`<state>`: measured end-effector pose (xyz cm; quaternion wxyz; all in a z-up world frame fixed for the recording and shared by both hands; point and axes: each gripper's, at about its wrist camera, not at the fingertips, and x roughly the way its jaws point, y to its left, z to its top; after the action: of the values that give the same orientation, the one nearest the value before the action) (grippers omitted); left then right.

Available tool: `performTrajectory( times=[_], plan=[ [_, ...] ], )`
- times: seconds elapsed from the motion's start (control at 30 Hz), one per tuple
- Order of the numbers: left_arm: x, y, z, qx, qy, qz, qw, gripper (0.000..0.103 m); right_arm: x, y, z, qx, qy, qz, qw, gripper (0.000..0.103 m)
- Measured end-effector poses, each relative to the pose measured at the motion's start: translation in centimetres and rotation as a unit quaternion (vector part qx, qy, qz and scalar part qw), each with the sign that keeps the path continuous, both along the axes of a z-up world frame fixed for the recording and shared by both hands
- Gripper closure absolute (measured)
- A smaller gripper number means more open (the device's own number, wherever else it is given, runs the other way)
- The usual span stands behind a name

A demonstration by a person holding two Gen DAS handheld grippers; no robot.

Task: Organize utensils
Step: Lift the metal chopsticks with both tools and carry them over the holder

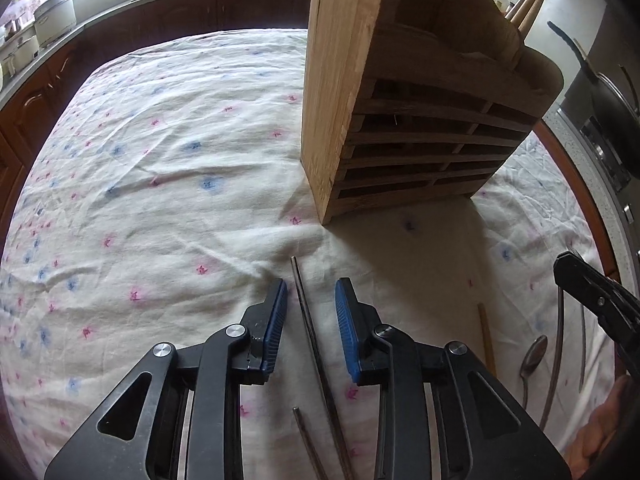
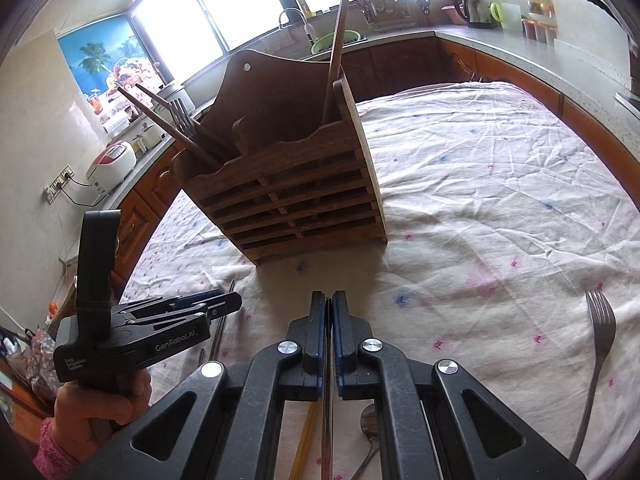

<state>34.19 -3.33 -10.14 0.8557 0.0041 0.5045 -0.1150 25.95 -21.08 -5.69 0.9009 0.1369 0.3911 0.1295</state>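
A slatted wooden utensil holder [image 1: 404,120] stands on the flowered tablecloth; it also shows in the right wrist view [image 2: 296,192], with chopsticks [image 2: 172,124] and a fork [image 2: 182,118] in it. My left gripper [image 1: 310,308] is open, low over the cloth, its blue pads either side of a dark metal chopstick [image 1: 308,320]. A second dark chopstick [image 1: 306,440] lies beside it. My right gripper [image 2: 328,320] is shut on a thin metal utensil handle [image 2: 327,420]. A spoon [image 2: 370,424], a yellow chopstick [image 2: 306,440] and a fork [image 2: 598,340] lie on the cloth.
The tablecloth [image 1: 160,160] covers the table. Kitchen counters with a rice cooker [image 2: 112,160], a kettle [image 2: 472,6] and a green basket [image 2: 336,40] ring it. A black pan [image 1: 600,92] sits at the right. A spoon [image 1: 532,356] and more utensils lie by the right gripper [image 1: 600,304].
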Motion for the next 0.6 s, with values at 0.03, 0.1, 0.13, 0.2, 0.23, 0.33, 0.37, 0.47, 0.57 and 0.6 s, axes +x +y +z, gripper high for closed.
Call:
performTrajectory(
  times=[0.03, 0.1, 0.13, 0.2, 0.23, 0.33, 0.37, 0.47, 0.57, 0.6],
  plan=[
    [0.0, -0.2, -0.1, 0.005, -0.006, -0.003, 1.0, 0.081, 0.0, -0.1, 0.0, 0.0, -0.001, -0.001, 1.0, 0.099],
    [-0.2, -0.4, -0.3, 0.024, -0.019, -0.005, 0.9995, 0.092, 0.0, -0.2, 0.1, 0.001, -0.002, -0.003, 1.0, 0.099],
    [-0.2, -0.5, -0.3, 0.028, -0.021, -0.004, 0.9994, 0.097, 0.0, -0.3, 0.1, 0.002, -0.003, -0.005, 1.0, 0.099],
    [-0.3, 0.1, -0.1, 0.007, -0.014, -0.003, 0.9999, 0.097, 0.0, -0.3, 0.1, 0.004, -0.004, -0.006, 1.0, 0.099],
    [-0.5, 0.5, 0.1, 0.0, -0.013, 0.0, 0.9999, 0.098, 0.0, -0.3, 0.2, 0.005, -0.005, -0.007, 1.0, 0.099],
    [-1.6, 1.5, 1.6, -0.022, -0.031, 0.005, 0.9993, 0.098, -0.2, -0.3, 0.6, 0.009, -0.01, -0.006, 1.0, 0.099],
    [-2.1, 1.8, 2.2, -0.032, -0.038, 0.005, 0.9988, 0.099, -0.3, -0.3, 0.8, 0.011, -0.013, -0.005, 1.0, 0.099],
    [-3.5, 3.0, 4.4, -0.067, -0.057, 0.006, 0.9961, 0.1, -0.8, -0.2, 1.6, 0.014, -0.022, -0.002, 1.0, 0.099],
    [-5.2, 4.0, 6.8, -0.093, -0.079, 0.008, 0.9925, 0.1, -1.5, -0.1, 2.8, 0.018, -0.036, 0.002, 0.999, 0.099],
    [-5.7, 4.2, 7.6, -0.098, -0.087, 0.008, 0.9913, 0.1, -1.7, 0.0, 3.2, 0.019, -0.041, 0.004, 0.999, 0.099]
  ],
)
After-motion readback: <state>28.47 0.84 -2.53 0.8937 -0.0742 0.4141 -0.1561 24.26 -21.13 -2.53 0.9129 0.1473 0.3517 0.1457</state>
